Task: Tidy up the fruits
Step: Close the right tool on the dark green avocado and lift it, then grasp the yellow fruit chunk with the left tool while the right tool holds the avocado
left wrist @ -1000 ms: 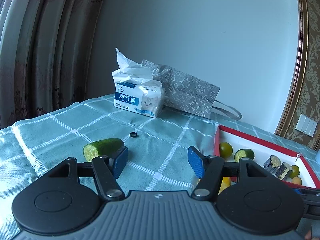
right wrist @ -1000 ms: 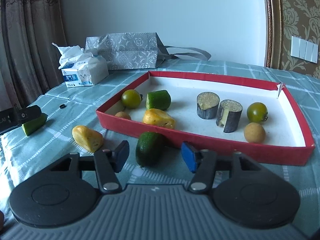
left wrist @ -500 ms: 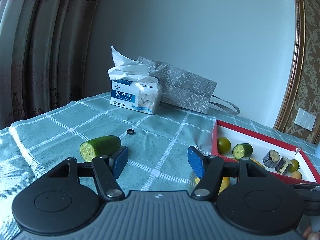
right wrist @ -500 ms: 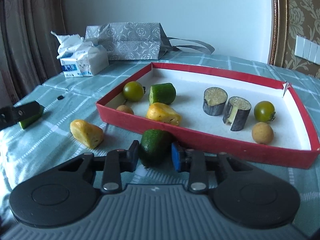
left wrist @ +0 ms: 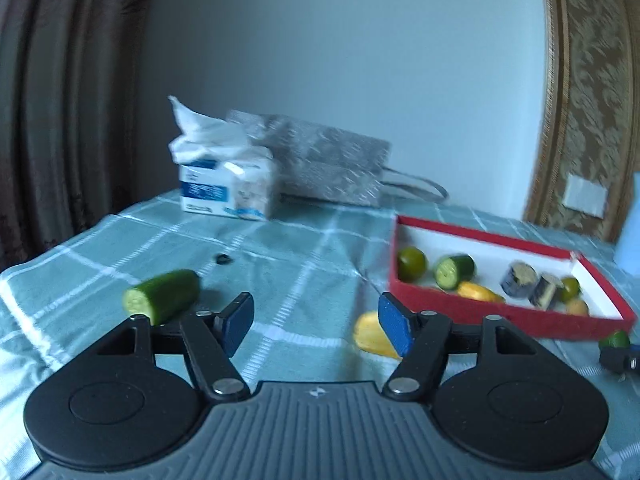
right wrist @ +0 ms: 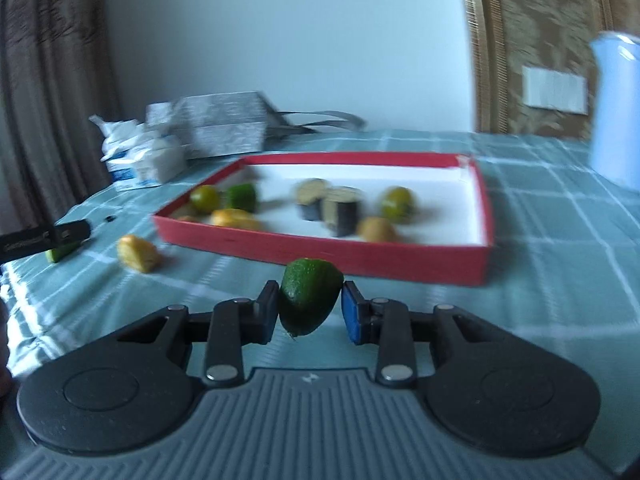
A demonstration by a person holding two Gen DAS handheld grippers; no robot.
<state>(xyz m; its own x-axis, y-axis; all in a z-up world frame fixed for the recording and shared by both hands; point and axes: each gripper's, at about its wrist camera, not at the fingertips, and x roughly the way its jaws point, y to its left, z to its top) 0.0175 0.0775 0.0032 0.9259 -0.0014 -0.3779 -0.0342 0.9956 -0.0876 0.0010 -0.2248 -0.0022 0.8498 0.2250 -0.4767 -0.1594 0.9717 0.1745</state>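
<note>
My right gripper (right wrist: 310,309) is shut on a dark green fruit (right wrist: 307,296), lifted off the cloth in front of the red tray (right wrist: 320,250). The tray (left wrist: 520,318) holds green and yellow fruits, a cucumber piece (left wrist: 454,271) and two eggplant chunks (left wrist: 528,282). My left gripper (left wrist: 316,326) has nothing between its fingers and its jaws are opening. A cut cucumber (left wrist: 162,296) lies just left of its left finger, and a yellow fruit piece (left wrist: 372,338) sits partly behind its right finger. That yellow fruit piece (right wrist: 138,254) lies left of the tray in the right wrist view.
A tissue pack (left wrist: 224,184) and a grey patterned bag (left wrist: 332,168) stand at the back of the checked green tablecloth (left wrist: 304,248). A small dark object (left wrist: 223,258) lies on the cloth. A pale blue container (right wrist: 616,112) stands at the far right. Curtains hang at the left.
My right gripper closed on the dark green fruit and carried it up and to the right. The left wrist view has swung so more of the tray shows.
</note>
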